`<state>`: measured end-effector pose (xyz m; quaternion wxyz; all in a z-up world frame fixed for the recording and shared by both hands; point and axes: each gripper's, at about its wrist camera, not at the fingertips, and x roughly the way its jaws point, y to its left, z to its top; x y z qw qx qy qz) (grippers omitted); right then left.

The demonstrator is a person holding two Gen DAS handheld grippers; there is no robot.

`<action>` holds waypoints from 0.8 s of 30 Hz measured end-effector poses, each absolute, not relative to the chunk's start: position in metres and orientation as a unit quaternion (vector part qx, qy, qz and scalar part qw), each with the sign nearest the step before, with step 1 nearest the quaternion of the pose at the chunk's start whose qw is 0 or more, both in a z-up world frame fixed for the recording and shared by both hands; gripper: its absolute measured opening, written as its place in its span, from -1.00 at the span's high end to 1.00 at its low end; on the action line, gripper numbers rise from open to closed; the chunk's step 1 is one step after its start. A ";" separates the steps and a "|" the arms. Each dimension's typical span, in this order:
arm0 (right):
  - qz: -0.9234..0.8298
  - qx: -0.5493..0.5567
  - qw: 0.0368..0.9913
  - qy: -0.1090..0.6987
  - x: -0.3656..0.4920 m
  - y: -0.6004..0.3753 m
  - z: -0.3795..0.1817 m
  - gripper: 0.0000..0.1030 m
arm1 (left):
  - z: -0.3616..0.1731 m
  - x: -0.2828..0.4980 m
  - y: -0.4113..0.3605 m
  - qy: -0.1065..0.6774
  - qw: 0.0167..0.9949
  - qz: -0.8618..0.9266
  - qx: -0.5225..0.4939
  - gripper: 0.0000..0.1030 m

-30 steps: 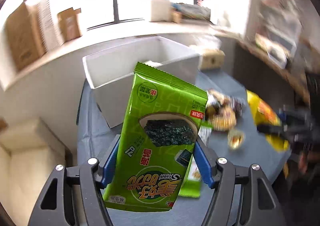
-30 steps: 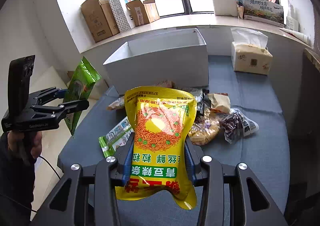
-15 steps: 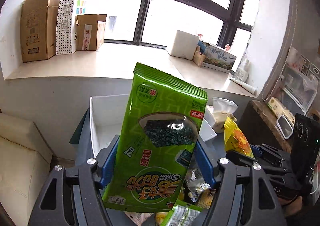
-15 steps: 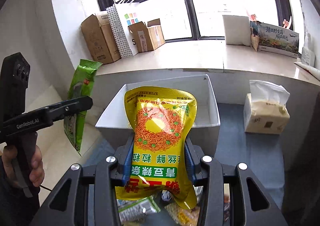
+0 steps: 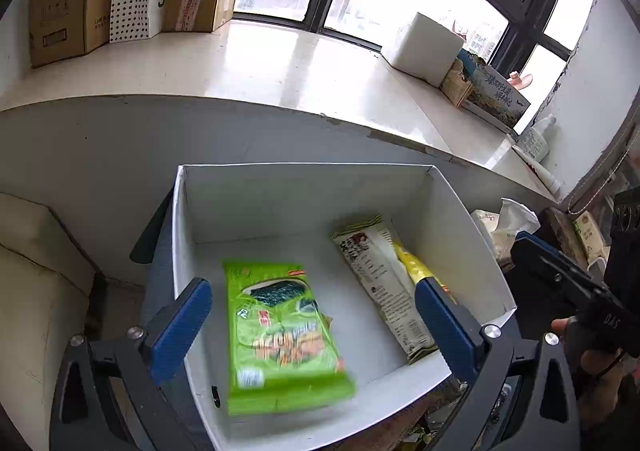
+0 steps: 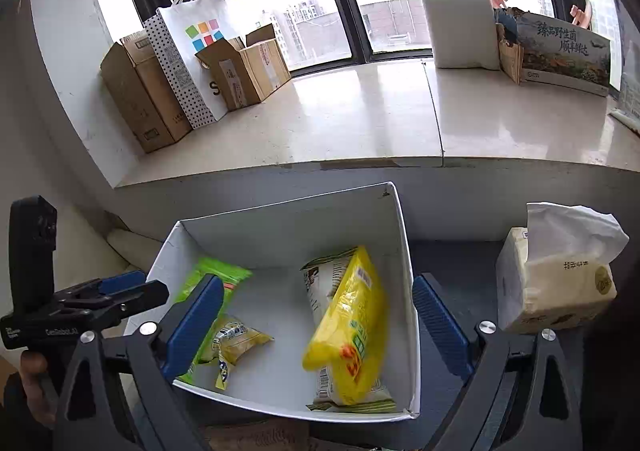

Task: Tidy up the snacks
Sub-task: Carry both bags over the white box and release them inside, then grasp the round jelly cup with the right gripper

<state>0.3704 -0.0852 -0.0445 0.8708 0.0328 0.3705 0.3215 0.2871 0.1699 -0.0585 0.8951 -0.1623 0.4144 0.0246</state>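
A pale window ledge (image 6: 360, 119) runs behind the scene, and just below it stands the open white box (image 5: 452, 219) into which the snacks are being gathered. Inside the box, the green pack (image 5: 280, 331) shows blurred at the left side, apparently dropping flat onto the floor of the box, face up. The yellow bag (image 6: 352, 323) is blurred too at the right side of the box, tilted on edge over a pale wrapper (image 6: 320, 283) that lies along the right wall. A small yellow packet (image 6: 236, 343) rests on the box floor between the green pack and the yellow bag. Both grippers hang over the near rim of the box, presumably so that each snack falls inside rather than on the table. The left gripper (image 5: 316, 327) has just spread its jaws wide, and nothing is pressed between its pads; the green pack lies below them. The right gripper (image 6: 320, 327) has likewise just spread its jaws, with the yellow bag free between and beneath them. Right of the box, a tissue pack (image 6: 560, 283) stands apart, outside the sorting.
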 end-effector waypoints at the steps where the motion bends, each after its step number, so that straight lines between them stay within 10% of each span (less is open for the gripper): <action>1: 0.319 0.032 0.873 0.368 0.369 -0.086 -0.044 -0.91 | -0.060 0.286 0.168 0.414 0.897 0.032 -0.152 -1.00; 24: 0.359 0.048 0.894 0.264 0.225 -0.150 0.008 -1.00 | -0.012 0.140 0.097 0.330 0.941 0.015 -0.068 -1.00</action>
